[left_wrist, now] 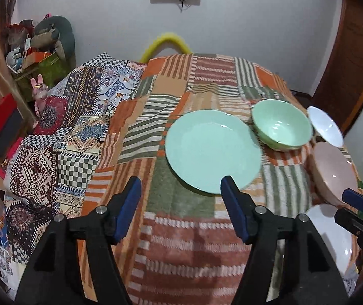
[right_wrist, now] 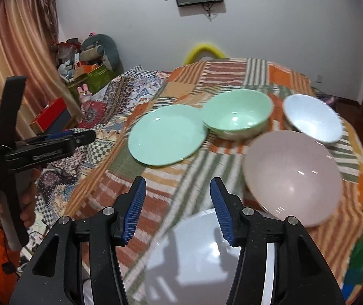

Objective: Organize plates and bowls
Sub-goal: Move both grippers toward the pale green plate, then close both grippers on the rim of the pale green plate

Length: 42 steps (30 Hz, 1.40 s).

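**Five glossy dishes on a patchwork blanket, both grippers open and empty**

A woven patchwork blanket of orange, rust, green and cream striped squares (left_wrist: 171, 132) covers the bed that carries everything. On it lie smooth, shiny dishes, all right way up.

The round, shallow mint-green plate (left_wrist: 213, 151) sits about mid-width of the blanket. Just beside it, toward the right edge, stands the deep mint-green bowl (left_wrist: 281, 128); in the right wrist view its rim seems to touch or overlap the plate's rim, though the blur leaves that unsure. Further right, near the right edge, is the small white bowl (right_wrist: 312, 119). In front of that, closer to the near edge, rests the wide pale-pink bowl (right_wrist: 293, 175), tilted a little. At the near edge lies the flat white plate (right_wrist: 194, 259), its glaze reflecting shadows.

The left gripper (left_wrist: 180, 204), black plastic with ribbed blue pads, has its jaws parted over bare blanket just short of the green plate's near rim; nothing lies between them. The right gripper (right_wrist: 177, 209), built the same, stands with jaws apart above the white plate's far rim, gripping nothing.

Left of the striped blanket lies a finer printed quilt of checks and medallions (left_wrist: 61, 137).
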Tool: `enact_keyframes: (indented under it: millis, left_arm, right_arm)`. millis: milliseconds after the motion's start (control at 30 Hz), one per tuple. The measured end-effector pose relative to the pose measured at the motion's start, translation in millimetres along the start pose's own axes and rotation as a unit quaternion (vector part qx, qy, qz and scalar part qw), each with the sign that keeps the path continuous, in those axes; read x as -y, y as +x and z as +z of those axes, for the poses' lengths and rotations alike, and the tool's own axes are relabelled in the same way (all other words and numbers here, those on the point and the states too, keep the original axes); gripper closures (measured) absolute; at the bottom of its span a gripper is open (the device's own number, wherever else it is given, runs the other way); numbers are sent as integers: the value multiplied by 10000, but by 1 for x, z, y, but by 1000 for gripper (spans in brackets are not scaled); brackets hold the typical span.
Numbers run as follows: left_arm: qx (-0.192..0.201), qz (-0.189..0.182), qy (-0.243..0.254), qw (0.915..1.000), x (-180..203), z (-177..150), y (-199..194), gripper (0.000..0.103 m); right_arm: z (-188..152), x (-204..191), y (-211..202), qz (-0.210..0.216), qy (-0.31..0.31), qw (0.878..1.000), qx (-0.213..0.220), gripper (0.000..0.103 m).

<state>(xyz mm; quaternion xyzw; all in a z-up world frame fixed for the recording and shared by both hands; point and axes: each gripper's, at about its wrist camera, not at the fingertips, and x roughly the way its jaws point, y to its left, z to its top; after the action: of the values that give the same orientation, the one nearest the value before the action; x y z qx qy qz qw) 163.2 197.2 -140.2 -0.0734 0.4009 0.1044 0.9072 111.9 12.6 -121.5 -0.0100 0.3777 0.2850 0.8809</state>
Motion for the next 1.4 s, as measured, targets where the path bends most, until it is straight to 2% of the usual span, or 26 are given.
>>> enact_keyframes:
  millis: [167, 333, 400, 600, 733, 800, 867, 967, 1000, 1133, 1267, 1400]
  left_arm:
    - [-67, 116, 41, 9999, -13, 13, 36, 38]
    - [-175, -53, -214, 9996, -29, 20, 74, 40]
    - [-245, -76, -293, 9992, -35, 23, 91, 48]
    - [-463, -181, -447, 9978, -44, 34, 136, 57]
    - [-554, -310, -603, 9962, -50, 41, 159, 62]
    - [-658, -470, -677, 9944, -53, 44, 172, 70]
    - [-648, -649, -727, 9931, -53, 48, 178, 73]
    - [-627, -705, -624, 9936, -49, 55, 184, 78]
    - [-639, -737, -583, 9935, -47, 57, 185, 80]
    - [-690, -806, -360, 9937, -37, 62, 192, 82]
    - [-695, -860, -258, 9935, -35, 61, 193, 82]
    - [-751, -893, -147, 9931, -35, 58, 190, 83]
  right_arm:
    - [16, 6, 34, 114, 333, 9992, -166, 54]
    - [31, 12, 69, 27, 561, 9978, -341, 54]
    - [35, 12, 80, 42, 643, 9971, -416, 54]
    - [39, 11, 109, 34, 814, 9945, -656, 54]
    - [40, 7, 129, -177, 679, 9937, -874, 54]
    - [41, 8, 139, -209, 681, 9928, -962, 54]
    - [41, 10, 147, -128, 757, 9914, -1060, 60]
    - [45, 13, 147, -124, 870, 9915, -961, 64]
    - [46, 14, 149, -86, 923, 9909, -978, 71]
    - [40, 18, 149, 16, 1046, 9891, -1038, 79]
    - [35, 24, 137, 12, 1184, 9885, -937, 81]
    - [35, 30, 125, -285, 1170, 9896, -791, 79]
